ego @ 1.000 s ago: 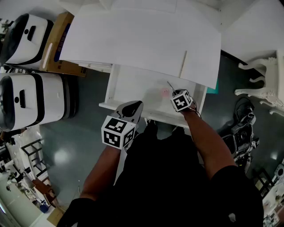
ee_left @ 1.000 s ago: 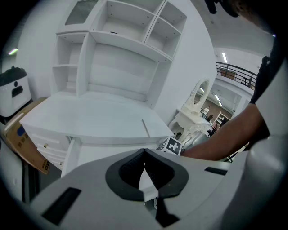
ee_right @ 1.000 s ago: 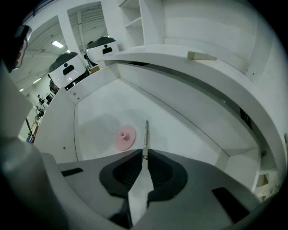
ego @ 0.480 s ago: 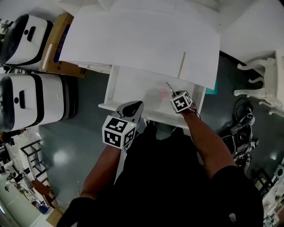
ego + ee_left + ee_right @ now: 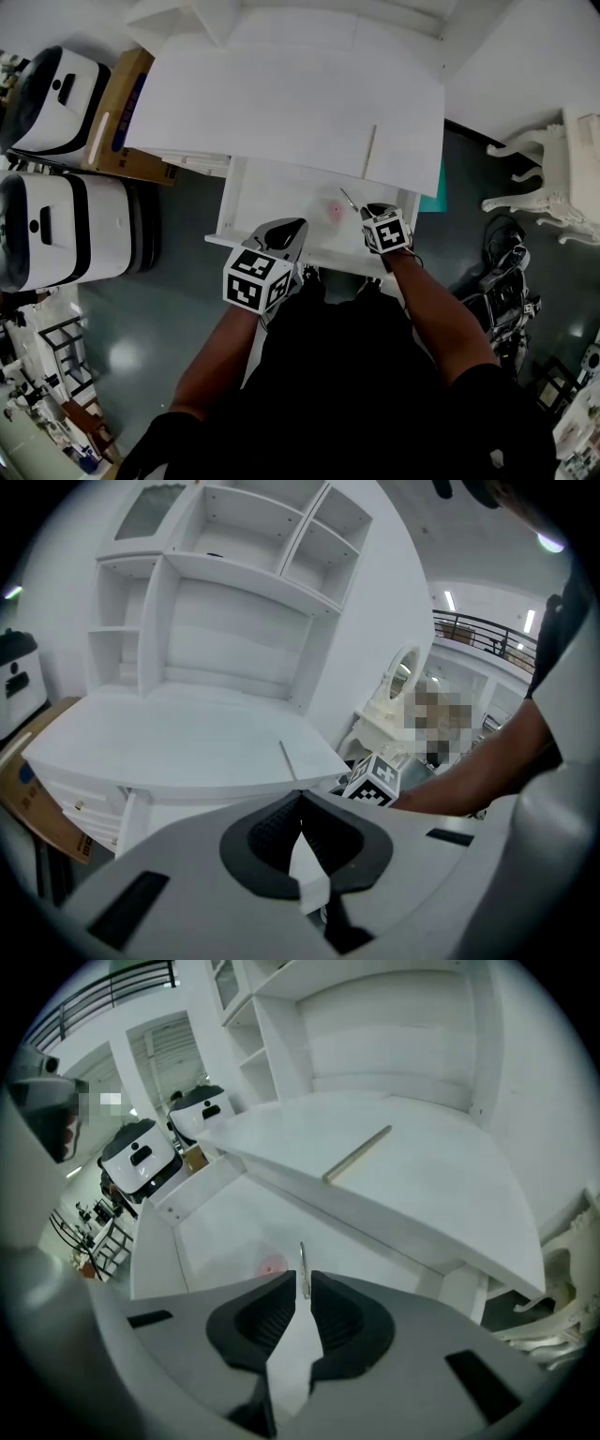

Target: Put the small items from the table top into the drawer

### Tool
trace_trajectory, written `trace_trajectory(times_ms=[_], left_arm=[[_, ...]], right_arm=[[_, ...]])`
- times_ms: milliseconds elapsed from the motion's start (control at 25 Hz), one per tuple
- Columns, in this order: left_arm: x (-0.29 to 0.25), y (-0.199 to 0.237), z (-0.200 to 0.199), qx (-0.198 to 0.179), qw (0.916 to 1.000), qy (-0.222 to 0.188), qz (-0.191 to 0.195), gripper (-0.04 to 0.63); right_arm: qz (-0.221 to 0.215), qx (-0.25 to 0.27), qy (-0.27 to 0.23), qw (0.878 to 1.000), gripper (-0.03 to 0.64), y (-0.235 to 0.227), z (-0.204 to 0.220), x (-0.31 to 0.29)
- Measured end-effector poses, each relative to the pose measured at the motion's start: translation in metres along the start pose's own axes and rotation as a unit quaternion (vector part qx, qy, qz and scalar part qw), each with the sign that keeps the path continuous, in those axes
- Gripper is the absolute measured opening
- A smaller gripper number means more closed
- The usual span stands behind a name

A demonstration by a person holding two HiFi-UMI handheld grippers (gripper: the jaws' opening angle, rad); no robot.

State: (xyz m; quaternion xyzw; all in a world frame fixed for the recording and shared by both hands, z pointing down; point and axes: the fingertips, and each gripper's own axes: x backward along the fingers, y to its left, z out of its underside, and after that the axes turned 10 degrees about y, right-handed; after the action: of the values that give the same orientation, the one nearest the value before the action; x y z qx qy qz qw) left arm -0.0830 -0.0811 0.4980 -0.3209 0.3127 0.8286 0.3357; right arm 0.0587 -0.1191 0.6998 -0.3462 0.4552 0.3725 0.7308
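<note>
Under the white table top (image 5: 281, 94) the white drawer (image 5: 267, 192) stands pulled out. A small pink item (image 5: 334, 208) lies on its floor, also visible as the pink item (image 5: 272, 1266) in the right gripper view. My right gripper (image 5: 366, 210) hovers over the drawer's right part, shut on a thin metal stick (image 5: 303, 1274) that points forward out of the jaws. A slim wooden stick (image 5: 370, 150) rests on the table top near its right edge. My left gripper (image 5: 286, 228) is shut and empty at the drawer's front edge.
White shelving (image 5: 234, 583) rises behind the table top. Two white-and-black machines (image 5: 56, 216) and a cardboard box (image 5: 117, 103) stand on the floor to the left. A white ornate chair (image 5: 553, 178) and cables (image 5: 502, 281) are to the right.
The head view has shifted, so the table and drawer sit a little lower and to the left. Both grippers keep about the same places over the drawer.
</note>
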Motion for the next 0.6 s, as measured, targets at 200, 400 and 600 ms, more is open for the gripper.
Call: trace_trajectory(times_ms=[200,400,600], left_arm=[[-0.002,-0.015,-0.015,-0.021,0.9996,-0.016,0.011,0.003],[-0.006,-0.027,-0.02,-0.028,0.9988,-0.03,0.026,0.003],[-0.011,-0.039,-0.023,-0.035,0.9984,-0.03,0.034,0.003]], right_arm=[[-0.006,-0.016,-0.055,0.998,0.052,0.001,-0.017,0.051],[-0.014,-0.034,-0.117,0.992,0.052,-0.001,-0.025,0.115],[-0.041,-0.075,-0.181,0.98,0.051,-0.002,-0.029,0.175]])
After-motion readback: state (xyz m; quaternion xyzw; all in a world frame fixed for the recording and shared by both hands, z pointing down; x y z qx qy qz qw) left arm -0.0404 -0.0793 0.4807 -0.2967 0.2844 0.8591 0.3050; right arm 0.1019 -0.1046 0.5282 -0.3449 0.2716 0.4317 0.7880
